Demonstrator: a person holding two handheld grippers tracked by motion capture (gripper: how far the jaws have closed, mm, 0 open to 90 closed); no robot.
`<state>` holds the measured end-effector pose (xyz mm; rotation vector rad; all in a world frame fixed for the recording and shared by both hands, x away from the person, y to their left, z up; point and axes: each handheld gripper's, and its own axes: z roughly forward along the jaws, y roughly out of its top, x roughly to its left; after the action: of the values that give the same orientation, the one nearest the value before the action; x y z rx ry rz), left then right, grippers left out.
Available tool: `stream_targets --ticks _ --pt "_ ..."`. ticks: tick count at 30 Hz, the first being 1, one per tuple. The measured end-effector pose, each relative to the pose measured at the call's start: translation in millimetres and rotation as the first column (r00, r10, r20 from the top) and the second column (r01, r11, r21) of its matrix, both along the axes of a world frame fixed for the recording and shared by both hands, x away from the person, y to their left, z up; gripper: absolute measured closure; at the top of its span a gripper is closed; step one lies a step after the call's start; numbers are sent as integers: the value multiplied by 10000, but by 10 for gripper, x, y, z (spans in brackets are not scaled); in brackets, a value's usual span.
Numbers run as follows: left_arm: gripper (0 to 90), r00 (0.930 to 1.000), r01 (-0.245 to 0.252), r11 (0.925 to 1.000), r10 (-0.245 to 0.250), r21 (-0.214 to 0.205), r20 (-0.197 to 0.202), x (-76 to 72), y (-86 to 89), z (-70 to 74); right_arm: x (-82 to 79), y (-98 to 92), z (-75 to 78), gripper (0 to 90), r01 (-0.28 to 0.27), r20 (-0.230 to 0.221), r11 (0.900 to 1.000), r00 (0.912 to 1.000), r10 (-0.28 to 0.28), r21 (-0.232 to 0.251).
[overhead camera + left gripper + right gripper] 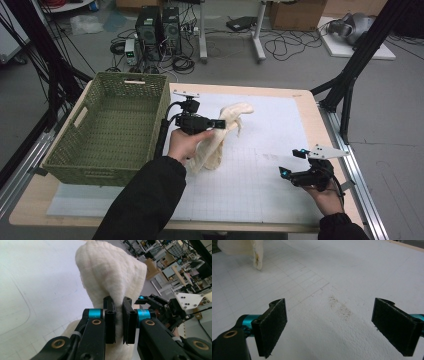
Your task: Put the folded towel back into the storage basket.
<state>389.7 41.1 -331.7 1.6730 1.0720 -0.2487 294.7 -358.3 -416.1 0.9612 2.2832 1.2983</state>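
the left gripper (216, 123) is pinched nearly closed on a fold of the cream knit cloth (220, 137), its two jaws squeezing the fabric between them, as the left gripper view shows with the cloth (110, 277) rising above the pads. the cloth hangs lifted off the white gridded mat (270, 165), its long axis running from about 1 o'clock down to 7 o'clock in the high view, lower end apparently just touching the mat. the green wicker basket (112, 130) sits at 9 o'clock from the grip, just beside the left hand (so this hand is the nearer one for a drop into it, i judge). the right gripper (292, 165) rests at 4 o'clock, well apart, jaws wide open and holding nothing. beyond the table (305, 100) lie cables, computer towers (159, 30) and cardboard boxes on a grey floor.
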Motion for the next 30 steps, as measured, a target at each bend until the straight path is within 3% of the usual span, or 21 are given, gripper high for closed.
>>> stream_targets --ticks 6,13,26,30 --pt "830 9990 -444 9989 446 -151 86 -21 177 118 14 25 -11 121 -93 -17 9999 10000 93 -60" --pt "830 9969 -790 9967 790 -185 3 -17 358 165 21 49 -26 121 -149 -70 9998 9999 148 -131" --pt "831 9909 -1329 9893 1315 -605 -271 -17 675 222 27 66 -34 121 -214 -43 9995 9998 213 -230" --pt "831 9878 -1536 9866 1519 -543 -338 -29 760 247 29 70 -41 121 -211 -51 9994 9998 210 -261"
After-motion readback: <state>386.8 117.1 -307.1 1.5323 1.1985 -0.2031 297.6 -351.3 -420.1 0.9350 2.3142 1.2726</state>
